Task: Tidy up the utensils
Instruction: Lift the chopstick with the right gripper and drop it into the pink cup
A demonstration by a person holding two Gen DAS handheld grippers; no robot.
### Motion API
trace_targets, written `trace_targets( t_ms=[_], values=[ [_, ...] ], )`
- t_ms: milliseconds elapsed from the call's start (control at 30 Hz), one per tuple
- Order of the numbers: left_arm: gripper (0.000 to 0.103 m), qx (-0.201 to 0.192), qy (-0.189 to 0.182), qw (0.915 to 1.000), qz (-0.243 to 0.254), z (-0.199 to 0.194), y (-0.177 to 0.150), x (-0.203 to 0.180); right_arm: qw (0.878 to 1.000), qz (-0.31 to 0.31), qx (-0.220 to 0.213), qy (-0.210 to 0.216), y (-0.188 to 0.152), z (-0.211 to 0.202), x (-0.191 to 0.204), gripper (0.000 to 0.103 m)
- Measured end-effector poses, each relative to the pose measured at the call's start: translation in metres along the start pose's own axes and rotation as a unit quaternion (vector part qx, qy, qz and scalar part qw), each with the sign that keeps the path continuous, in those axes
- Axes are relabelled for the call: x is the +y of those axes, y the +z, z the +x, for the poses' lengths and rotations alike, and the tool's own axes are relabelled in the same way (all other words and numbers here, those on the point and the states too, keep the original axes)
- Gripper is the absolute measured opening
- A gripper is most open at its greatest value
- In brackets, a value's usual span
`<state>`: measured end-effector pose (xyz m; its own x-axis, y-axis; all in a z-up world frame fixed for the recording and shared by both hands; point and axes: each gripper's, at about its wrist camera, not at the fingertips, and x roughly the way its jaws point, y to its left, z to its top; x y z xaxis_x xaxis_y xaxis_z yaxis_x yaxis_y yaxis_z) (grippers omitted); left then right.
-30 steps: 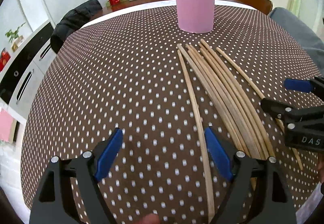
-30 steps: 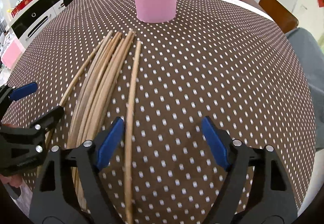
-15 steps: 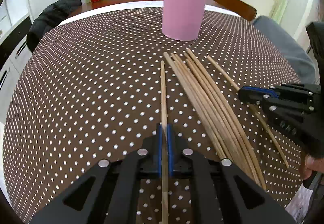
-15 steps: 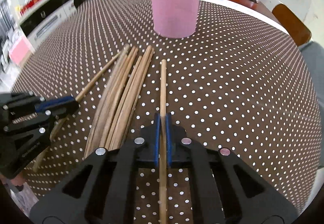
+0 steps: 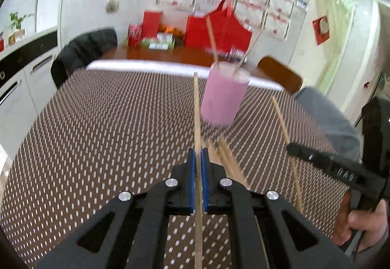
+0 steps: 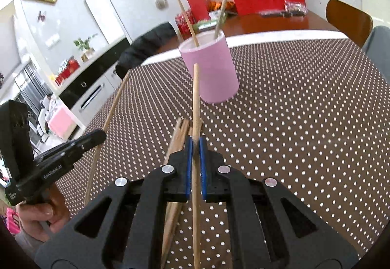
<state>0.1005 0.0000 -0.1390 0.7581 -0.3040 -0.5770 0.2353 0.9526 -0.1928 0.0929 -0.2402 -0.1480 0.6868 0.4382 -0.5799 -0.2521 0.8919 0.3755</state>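
A pink cup (image 5: 223,96) (image 6: 212,69) stands on the brown dotted tablecloth (image 5: 109,135) with two chopsticks (image 6: 187,23) leaning in it. My left gripper (image 5: 198,154) is shut on one wooden chopstick (image 5: 196,110), held off the cloth with its tip just left of the cup. My right gripper (image 6: 195,147) is shut on another chopstick (image 6: 195,98) aimed at the cup's front. Each gripper shows in the other's view, the right gripper (image 5: 292,147) and the left gripper (image 6: 100,134). Several chopsticks (image 5: 226,157) (image 6: 179,135) lie bundled on the cloth between the two grippers.
A black jacket (image 5: 82,50) hangs over a chair at the far left of the table. A wooden chair (image 5: 280,74) stands behind the cup. Red boxes (image 5: 219,28) sit on a far table. A grey-clad limb (image 5: 326,118) is at the right edge.
Both grippers were open over the chopsticks, then each shut on one. Both have since risen and tilted up, lifting their chopsticks off the cloth toward the cup.
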Motion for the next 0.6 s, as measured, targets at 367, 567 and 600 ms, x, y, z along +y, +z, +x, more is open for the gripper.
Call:
trace_targets(
  t_ms=[367, 567, 600],
  values=[
    [0.005, -0.107, -0.022, 0.9938, 0.023, -0.012, 0.055, -0.022, 0.997, -0.023, -0.072, 0.016, 0.045, -0.02, 0.021, 0.006],
    [0.005, -0.173, -0.049, 0.9834, 0.022, -0.01, 0.105, -0.032, 0.99, -0.036, -0.139, 0.011, 0.089, -0.031, 0.031, 0.006],
    [0.005, -0.188, -0.06, 0.9803, 0.018, -0.009, 0.115, -0.033, 0.988, -0.036, -0.15, 0.011, 0.097, -0.032, 0.031, 0.006]
  ],
)
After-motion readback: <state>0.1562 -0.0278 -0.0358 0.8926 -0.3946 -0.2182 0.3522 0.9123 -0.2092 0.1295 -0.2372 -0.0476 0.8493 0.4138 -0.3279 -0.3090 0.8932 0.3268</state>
